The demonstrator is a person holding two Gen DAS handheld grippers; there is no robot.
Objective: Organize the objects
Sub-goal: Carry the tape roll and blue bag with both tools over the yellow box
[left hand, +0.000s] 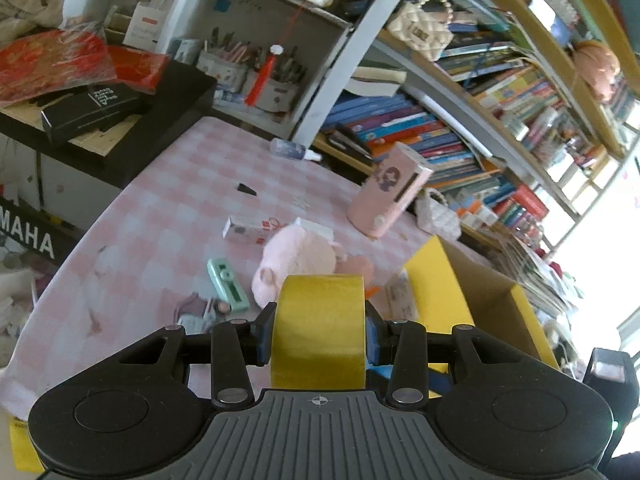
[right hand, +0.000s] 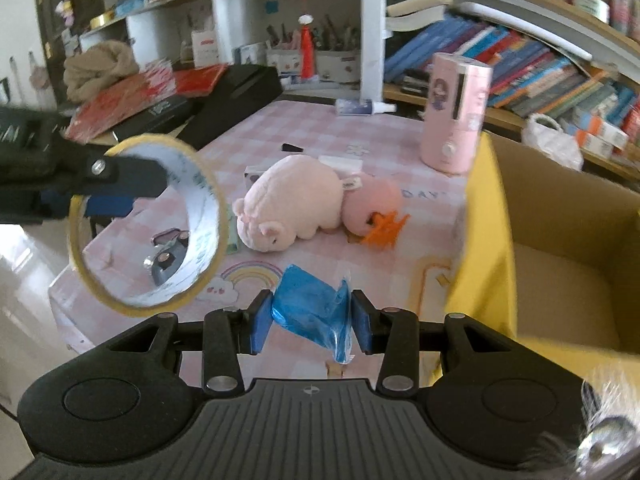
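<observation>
Clamped between the blue pads of the left gripper (left hand: 319, 330) is a wide roll of yellow adhesive tape (left hand: 319, 330), standing on edge so that its broad glossy band faces the left wrist camera and fills the gap from pad to pad. From the right wrist view the same roll (right hand: 146, 224) appears side-on as a thin yellow ring with a white, printed inner core, one black finger (right hand: 132, 178) lying across its opening; it hangs in the air above the table's near left corner.

Between its own blue pads the right gripper (right hand: 312, 316) pinches a crumpled blue plastic packet (right hand: 310, 306), jaws drawn close against it, the packet's clear sealed end trailing downward.

Both loads are lifted off the pink-and-white checked tablecloth (left hand: 168, 200). Beyond them lie a pale pink plush pig (right hand: 292, 208) on its side, touching a rounder pink plush (right hand: 370, 202) with an orange piece at its front, perhaps a beak or a clip. An open yellow cardboard box (right hand: 486, 216) stands at the right, just beside the right gripper, and a tall pink cylindrical container (right hand: 456, 116) stands upright farther back.
</observation>
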